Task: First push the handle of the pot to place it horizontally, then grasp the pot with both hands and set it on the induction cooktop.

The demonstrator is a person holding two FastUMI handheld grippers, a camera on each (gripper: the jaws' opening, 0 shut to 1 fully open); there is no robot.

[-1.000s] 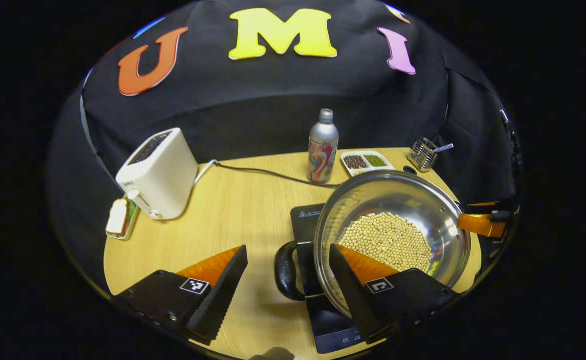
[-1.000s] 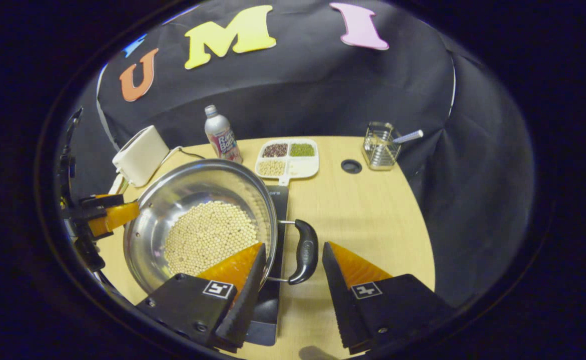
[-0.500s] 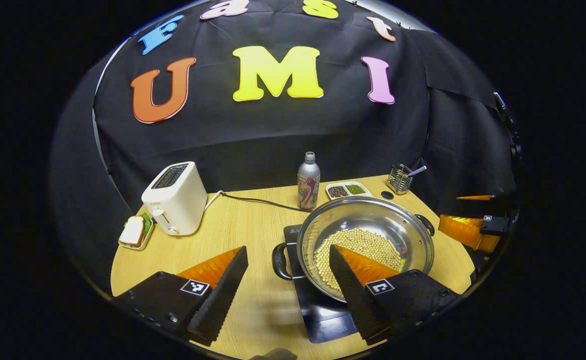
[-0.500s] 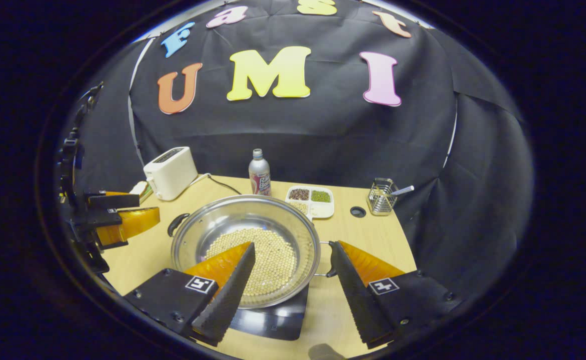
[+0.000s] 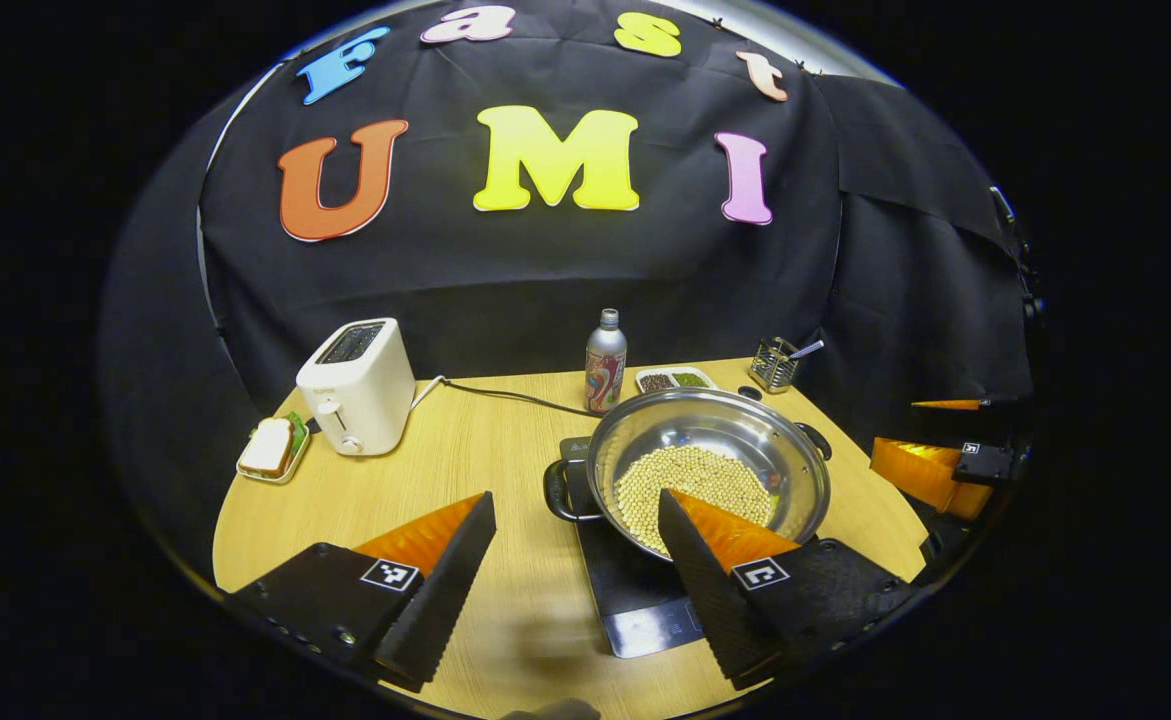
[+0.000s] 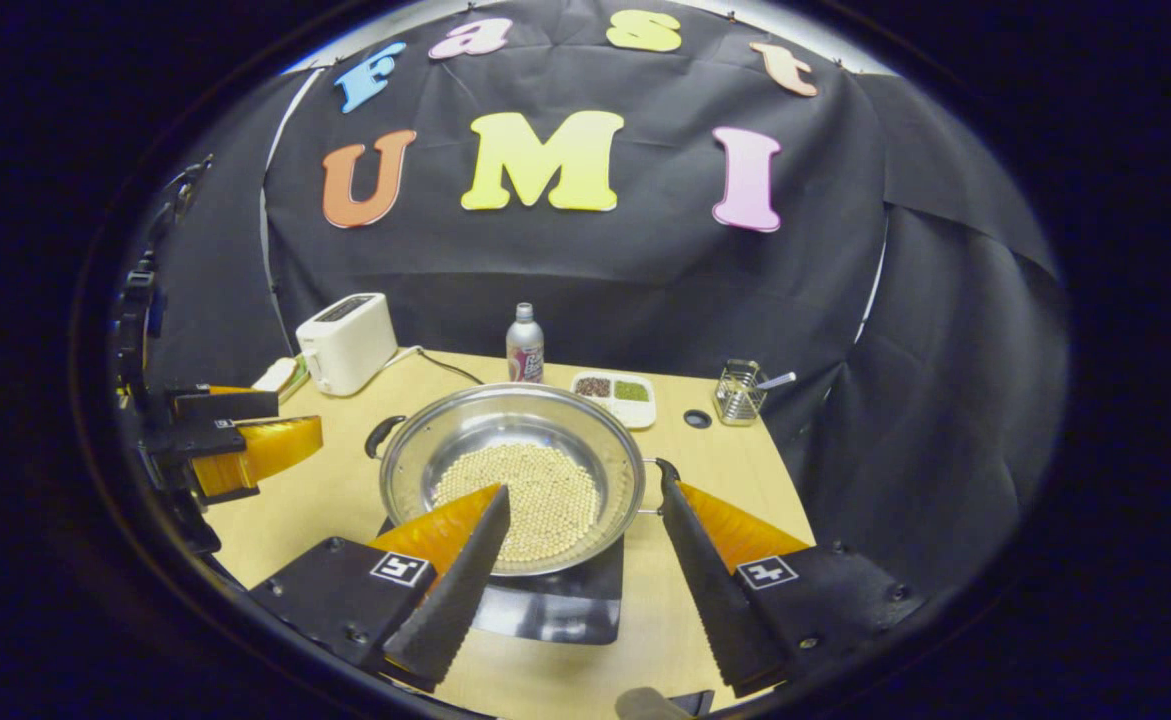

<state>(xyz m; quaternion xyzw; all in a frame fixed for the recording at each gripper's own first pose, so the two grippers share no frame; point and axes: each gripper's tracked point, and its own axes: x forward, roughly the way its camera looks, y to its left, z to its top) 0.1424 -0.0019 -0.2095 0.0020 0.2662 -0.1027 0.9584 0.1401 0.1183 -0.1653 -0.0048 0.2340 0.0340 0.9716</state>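
The steel pot (image 5: 735, 440), holding pale beans, sits on the black induction cooktop (image 5: 635, 600), its two black handles pointing left (image 5: 557, 490) and right (image 5: 815, 438). My left gripper (image 5: 576, 497) is open and stands back from the left handle, touching nothing. In the right gripper view the pot (image 6: 505, 425) rests on the cooktop (image 6: 555, 605). My right gripper (image 6: 582, 490) is open too, short of the right handle (image 6: 667, 470). Each gripper also shows in the other's view as orange fingers, the right gripper's (image 5: 930, 470) and the left gripper's (image 6: 245, 450), apart from the pot.
On the wooden table (image 5: 425, 480) stand a white toaster (image 5: 357, 385) with its cable, a sandwich dish (image 5: 270, 448), a metal bottle (image 5: 604, 375), a divided tray of beans (image 5: 675, 380) and a wire utensil holder (image 5: 773, 363), all behind the pot.
Both grippers have drawn back and up from the pot's handles, fingers still open. The pot has not moved on the cooktop since half a second ago.
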